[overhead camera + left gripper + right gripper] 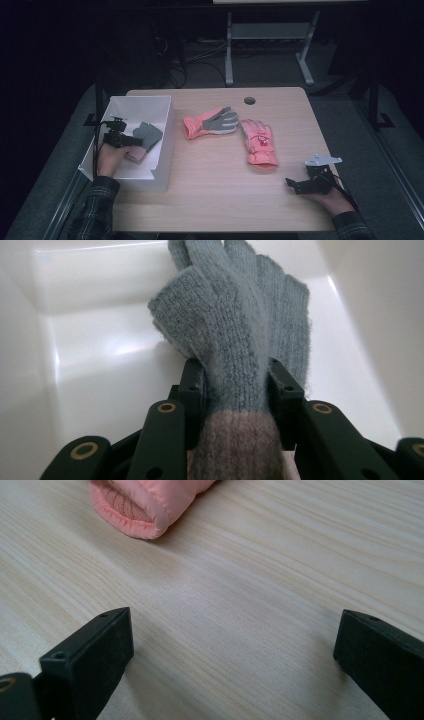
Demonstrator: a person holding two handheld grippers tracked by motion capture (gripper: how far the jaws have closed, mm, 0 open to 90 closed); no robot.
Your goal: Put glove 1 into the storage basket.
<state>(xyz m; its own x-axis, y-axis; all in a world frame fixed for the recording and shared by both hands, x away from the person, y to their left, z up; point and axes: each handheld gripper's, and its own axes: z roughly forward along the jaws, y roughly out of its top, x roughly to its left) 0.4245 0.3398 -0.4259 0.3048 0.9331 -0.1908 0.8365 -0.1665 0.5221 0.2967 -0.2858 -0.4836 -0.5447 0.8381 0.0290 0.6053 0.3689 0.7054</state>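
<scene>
A grey knit glove (148, 134) with a dusty-pink cuff hangs inside the white bin (142, 98) at the table's left. My left gripper (135, 141) is shut on it. In the left gripper view both black pads press the glove (235, 325) just above its cuff, with its fingers pointing away over the bin floor (110, 355); the left gripper (237, 385) sits low in the bin. My right gripper (292, 184) rests open near the table's front right edge. In the right gripper view the right gripper (232, 645) has bare wood between its jaws.
Two pink ski gloves lie mid-table: one palm-up with grey fingers (210, 122), one back-up (260, 142), whose cuff (135, 505) lies ahead of the right gripper. The wooden table (210, 190) has a cable hole (249, 100) at the back. The bin walls (370, 300) hem in the left gripper.
</scene>
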